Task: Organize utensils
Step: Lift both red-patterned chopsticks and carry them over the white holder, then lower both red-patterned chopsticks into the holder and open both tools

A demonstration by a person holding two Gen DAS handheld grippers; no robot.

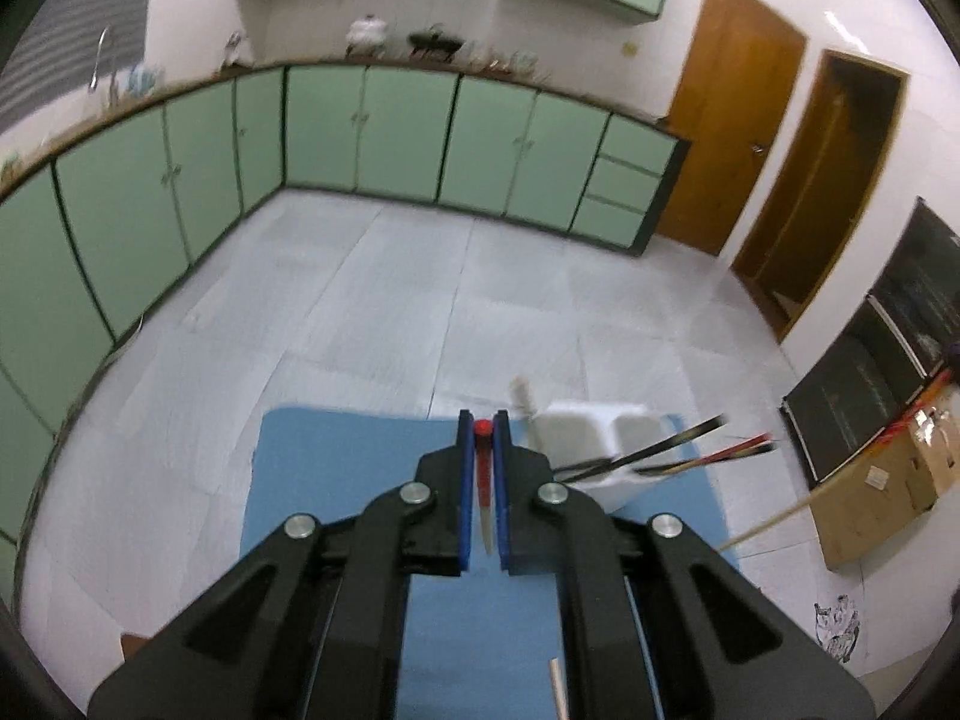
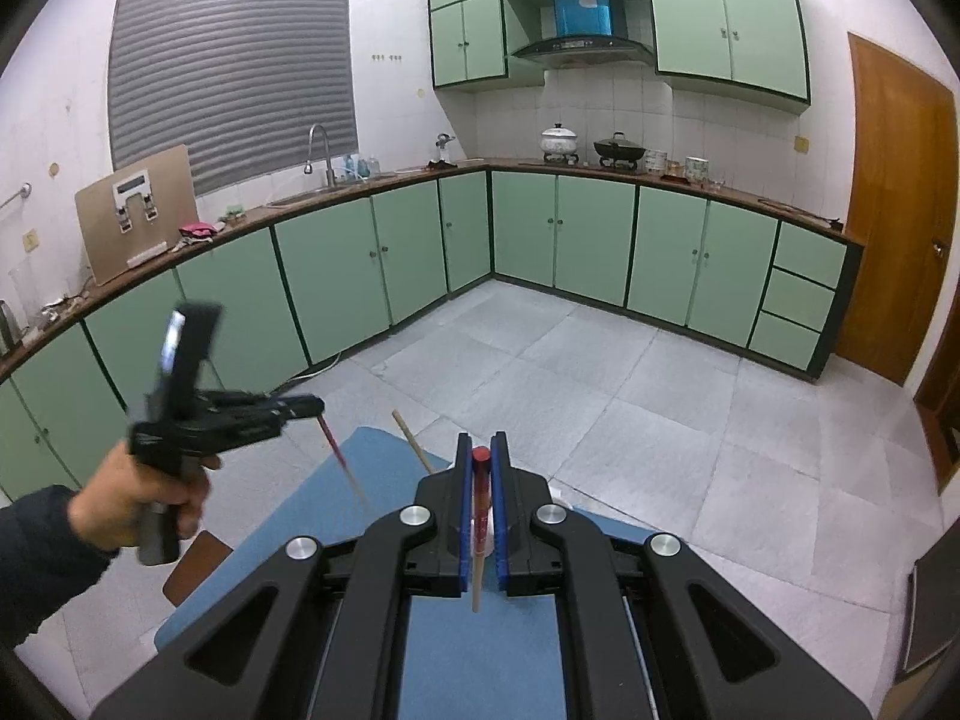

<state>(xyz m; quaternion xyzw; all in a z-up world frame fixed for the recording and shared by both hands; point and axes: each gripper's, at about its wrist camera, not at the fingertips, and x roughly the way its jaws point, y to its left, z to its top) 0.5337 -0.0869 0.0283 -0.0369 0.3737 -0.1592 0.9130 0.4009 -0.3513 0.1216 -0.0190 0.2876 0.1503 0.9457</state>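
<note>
Both grippers clamp slim red-topped chopsticks.
Left gripper (image 1: 483, 426) and right gripper (image 2: 481, 450): flat blue pads pinch tapered chopsticks over blue mat (image 1: 336, 456).

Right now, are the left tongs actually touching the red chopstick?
Touching. In the left wrist view the left tongs are shut on the red chopstick, with both blue pads against its sides and no gap.
</note>
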